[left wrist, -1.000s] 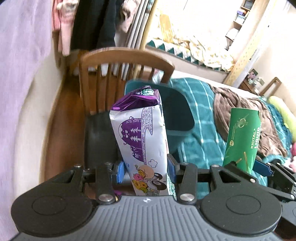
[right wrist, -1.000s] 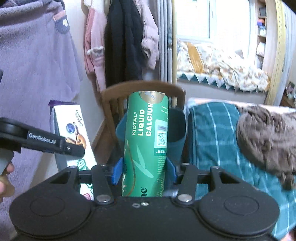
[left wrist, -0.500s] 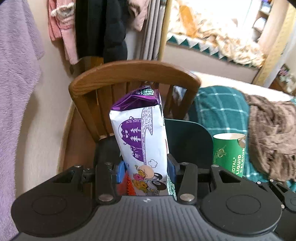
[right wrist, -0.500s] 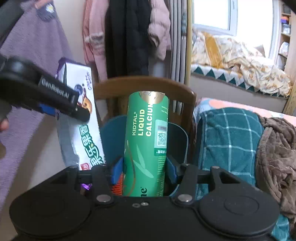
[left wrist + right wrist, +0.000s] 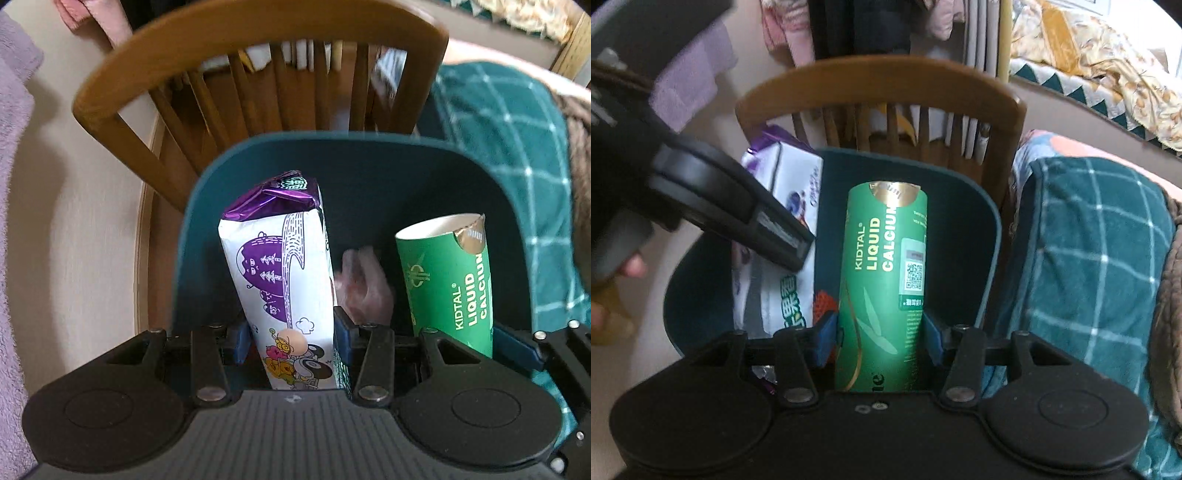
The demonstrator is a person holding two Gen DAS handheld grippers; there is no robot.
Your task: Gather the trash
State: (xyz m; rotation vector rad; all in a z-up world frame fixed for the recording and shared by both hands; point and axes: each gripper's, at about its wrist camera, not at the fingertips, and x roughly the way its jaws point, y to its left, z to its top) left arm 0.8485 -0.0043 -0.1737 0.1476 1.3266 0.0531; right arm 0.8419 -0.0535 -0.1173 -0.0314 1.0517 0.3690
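A: What has the left gripper got?

B: Its blue pads are closed on the white-and-purple carton, held upright over the open teal bin; crumpled plastic lies inside, just right of it.

A: And the right gripper?

B: Clamped on the green tube, upright over the same bin, right of the carton; the bin's far rim sits against the wooden chair; a teal checked blanket lies to the right.
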